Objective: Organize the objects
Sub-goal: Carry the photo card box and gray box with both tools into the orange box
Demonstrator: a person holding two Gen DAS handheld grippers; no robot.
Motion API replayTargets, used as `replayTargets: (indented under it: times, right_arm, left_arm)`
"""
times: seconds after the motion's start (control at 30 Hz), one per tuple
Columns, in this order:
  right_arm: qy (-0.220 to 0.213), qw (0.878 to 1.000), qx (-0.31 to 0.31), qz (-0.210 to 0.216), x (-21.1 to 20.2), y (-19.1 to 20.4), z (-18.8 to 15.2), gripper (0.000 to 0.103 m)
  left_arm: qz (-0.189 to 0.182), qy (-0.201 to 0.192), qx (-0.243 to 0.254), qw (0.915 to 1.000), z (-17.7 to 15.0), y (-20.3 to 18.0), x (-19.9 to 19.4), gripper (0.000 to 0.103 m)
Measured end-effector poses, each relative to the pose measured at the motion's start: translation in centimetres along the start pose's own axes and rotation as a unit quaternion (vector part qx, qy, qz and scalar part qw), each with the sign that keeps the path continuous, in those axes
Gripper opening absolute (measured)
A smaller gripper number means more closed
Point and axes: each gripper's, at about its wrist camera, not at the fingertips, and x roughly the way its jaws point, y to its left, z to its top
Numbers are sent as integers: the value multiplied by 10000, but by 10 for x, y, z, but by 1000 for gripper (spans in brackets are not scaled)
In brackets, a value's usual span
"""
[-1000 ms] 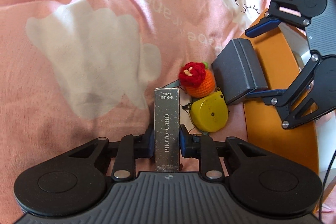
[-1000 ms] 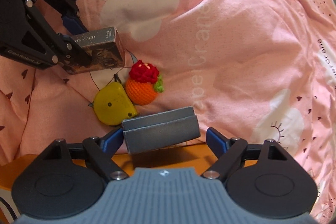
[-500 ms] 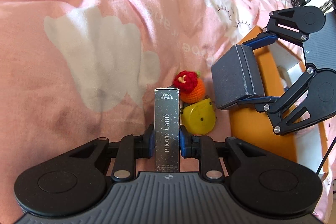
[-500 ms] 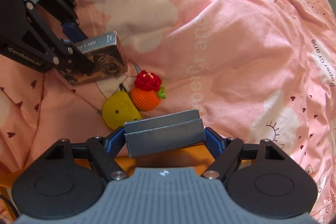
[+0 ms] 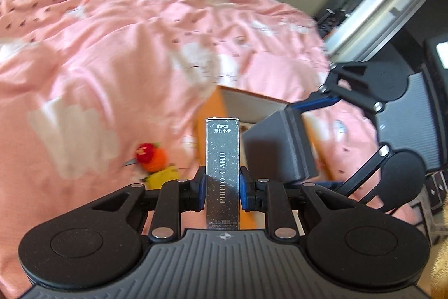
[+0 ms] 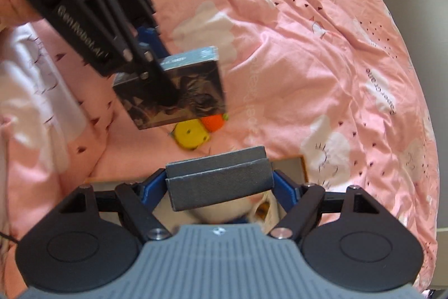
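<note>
Standing upright between the narrow jaws of the left gripper (image 5: 222, 187), the photo card box (image 5: 222, 173) is clamped above the pink bed (image 5: 112, 46). The right gripper (image 6: 219, 184), jaws wide, grips a grey case (image 6: 219, 181) by its ends over the orange box (image 5: 208, 114). A crocheted orange (image 5: 152, 157) and yellow tape measure (image 6: 190, 135) lie on the bed below.

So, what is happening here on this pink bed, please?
A person is tidying with two handheld grippers. The left gripper is shut on a silver glittery photo-card box, and the right gripper clamps a dark grey rectangular case. Both are held in the air above the pink cloud-print bedsheet. A yellow round tape measure and an orange crocheted toy lie on the sheet beside an orange box.
</note>
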Motion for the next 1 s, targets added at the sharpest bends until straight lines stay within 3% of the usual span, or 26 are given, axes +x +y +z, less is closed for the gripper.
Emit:
replayTargets:
  times: [0.23,0.47,0.83,1.0]
  right_arm:
    - [567,9974,347,267,-4,21,-67,80]
    - [840,9908,810,691,25,20,-119,80]
    - [1062,9807,761,1456,69,12,-139,80]
    - [1384,9742,719,1633,89,12,-140,81]
  left_arm:
    - [-601,592,469,9953,-9,-67,48,25]
    - [-526,1349,176,9893,-26,-82,117,25]
    - [-236,1886,-122,9817,-39,-82,174,25]
    - [-182,2089,-138,9777,-46,-79,185,25]
